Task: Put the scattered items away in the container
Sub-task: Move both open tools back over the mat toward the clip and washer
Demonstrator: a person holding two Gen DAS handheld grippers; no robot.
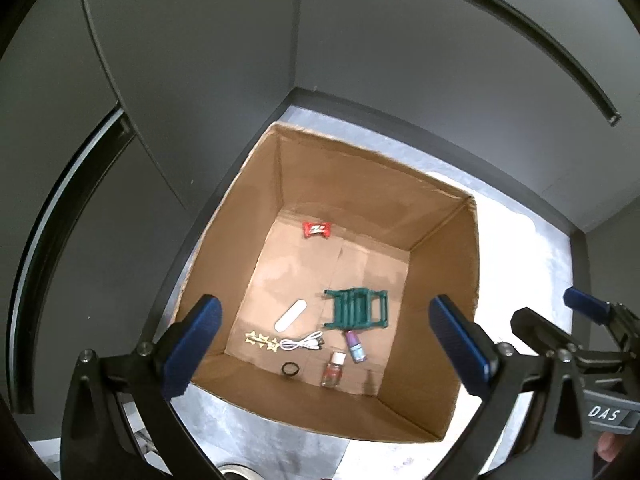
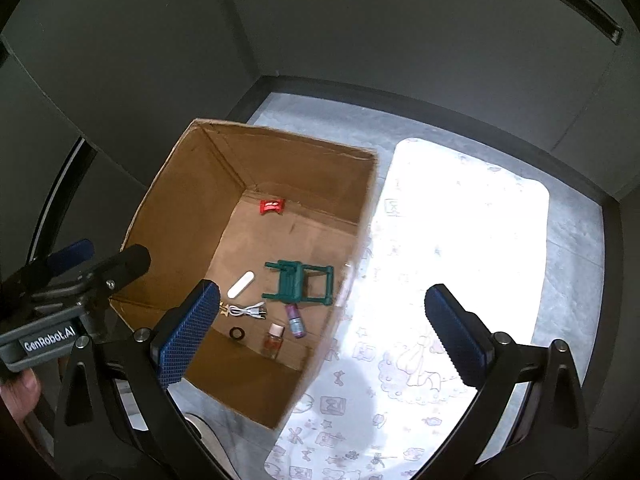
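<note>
Box (image 1: pixel 444 248) sits open on the grey worktop (image 2: pixel 572 240), and all the small things lie on its floor: a red wrapper (image 1: pixel 317 229) at the far wall, a green toy chair (image 1: pixel 357 308) on its side mid-floor, a white stick (image 1: pixel 289 314) beside it, then gold stars (image 1: pixel 262 341), a white cable (image 1: pixel 302 341), a black ring (image 1: pixel 290 369), a clear bottle (image 1: pixel 333 369) and a purple bottle (image 1: pixel 355 346) near the front. Left tongs (image 1: pixel 326 344) hang above the box, spread wide, holding nothing. Right tongs (image 2: pixel 322 330) hover over the box's right wall, equally wide and empty, with a patterned white mat (image 2: pixel 460 280) just beside the box.
</note>
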